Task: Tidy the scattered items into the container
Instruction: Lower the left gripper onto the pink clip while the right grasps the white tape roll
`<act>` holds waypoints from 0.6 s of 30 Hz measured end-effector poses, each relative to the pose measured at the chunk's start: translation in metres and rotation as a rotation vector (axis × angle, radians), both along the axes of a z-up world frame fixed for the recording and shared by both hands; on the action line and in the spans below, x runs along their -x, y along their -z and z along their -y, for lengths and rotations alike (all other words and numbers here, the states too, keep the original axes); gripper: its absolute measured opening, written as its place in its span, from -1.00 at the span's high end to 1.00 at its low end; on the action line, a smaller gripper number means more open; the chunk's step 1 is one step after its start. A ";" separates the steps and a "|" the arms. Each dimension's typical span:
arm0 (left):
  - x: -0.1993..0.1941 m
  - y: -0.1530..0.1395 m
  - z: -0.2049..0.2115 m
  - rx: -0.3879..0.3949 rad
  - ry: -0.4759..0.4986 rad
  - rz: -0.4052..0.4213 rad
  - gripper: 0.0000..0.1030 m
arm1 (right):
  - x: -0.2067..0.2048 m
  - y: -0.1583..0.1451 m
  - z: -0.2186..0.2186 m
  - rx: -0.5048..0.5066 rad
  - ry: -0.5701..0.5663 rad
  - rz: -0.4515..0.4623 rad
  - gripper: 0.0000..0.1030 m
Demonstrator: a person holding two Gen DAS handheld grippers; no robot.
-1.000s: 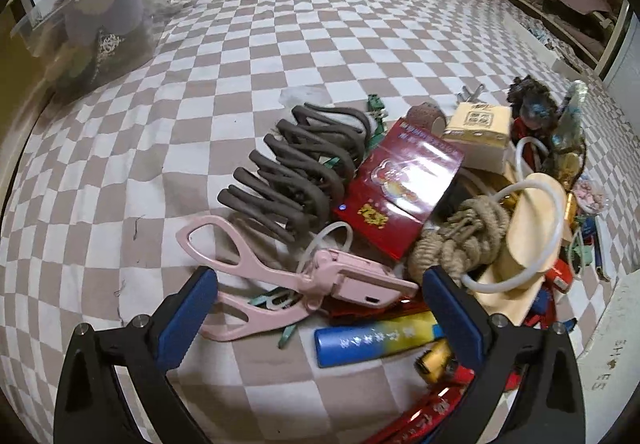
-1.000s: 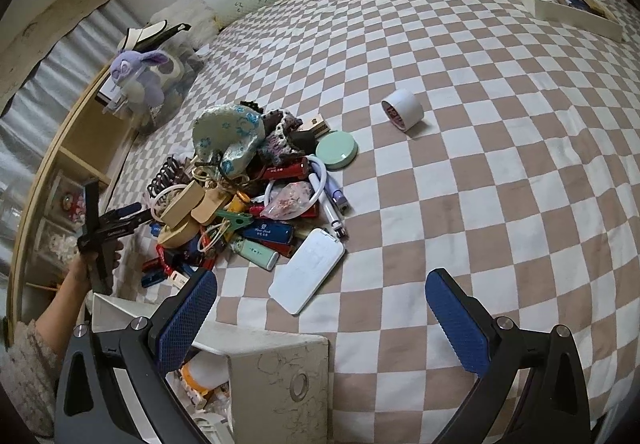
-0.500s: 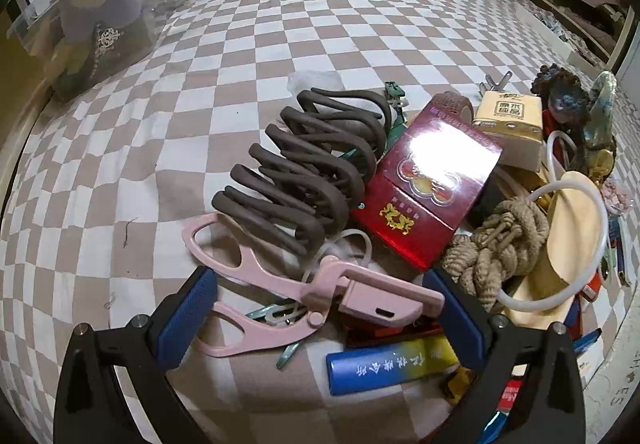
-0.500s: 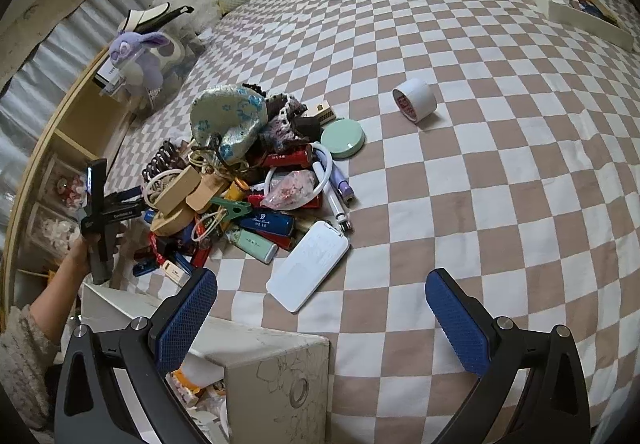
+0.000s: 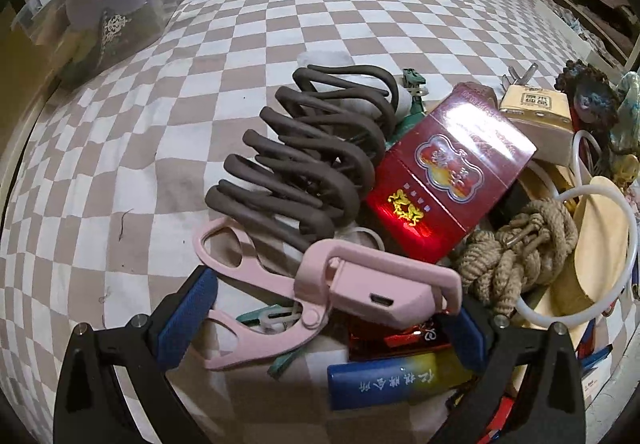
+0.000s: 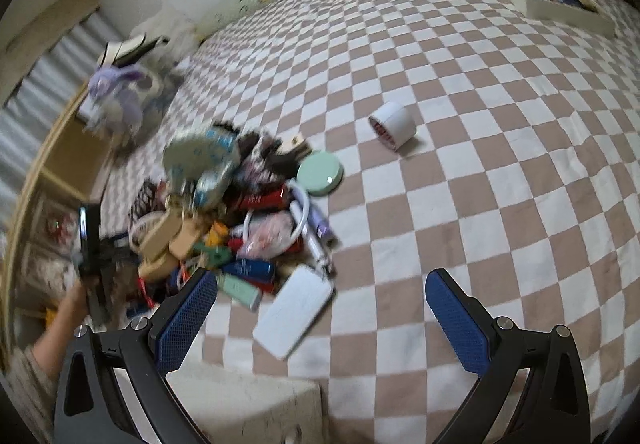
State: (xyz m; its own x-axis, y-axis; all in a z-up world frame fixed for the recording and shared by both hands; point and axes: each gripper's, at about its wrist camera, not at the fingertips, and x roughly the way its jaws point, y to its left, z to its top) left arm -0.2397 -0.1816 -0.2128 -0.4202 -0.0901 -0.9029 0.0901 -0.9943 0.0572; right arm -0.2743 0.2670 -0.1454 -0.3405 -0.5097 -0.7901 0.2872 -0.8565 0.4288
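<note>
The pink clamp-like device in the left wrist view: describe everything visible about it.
The pink device looks like smooth matte plastic. It has a boxy body with a small port on its near face, a C-shaped bracket hooked over that body, and two looped, scissor-like handles running left from a round pivot. It lies flat at the near edge of the pile, partly on the checkered cover, between the open left gripper fingers without visible contact. Its upper handle touches the dark brown claw clip; the body overlaps red packaging.

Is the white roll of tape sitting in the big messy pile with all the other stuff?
No, the white tape roll lies alone on the checkered cover, apart from the pile.
</note>
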 end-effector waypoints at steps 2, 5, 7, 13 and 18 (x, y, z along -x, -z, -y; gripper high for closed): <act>-0.001 -0.001 0.002 -0.011 0.001 -0.002 -1.00 | 0.011 -0.001 0.000 -0.002 0.018 -0.015 -1.00; -0.006 -0.002 0.001 -0.030 -0.003 -0.007 -1.00 | 0.031 -0.002 0.000 -0.028 0.031 -0.055 -1.00; -0.006 -0.003 0.002 -0.037 -0.003 -0.009 -1.00 | 0.046 0.004 -0.001 -0.036 0.036 -0.045 -1.00; -0.009 -0.005 0.001 -0.056 -0.007 -0.016 -1.00 | 0.093 0.038 -0.013 0.097 0.102 0.154 -1.00; -0.010 -0.005 0.000 -0.054 -0.010 -0.018 -1.00 | 0.120 0.061 -0.016 0.241 0.129 0.296 -1.00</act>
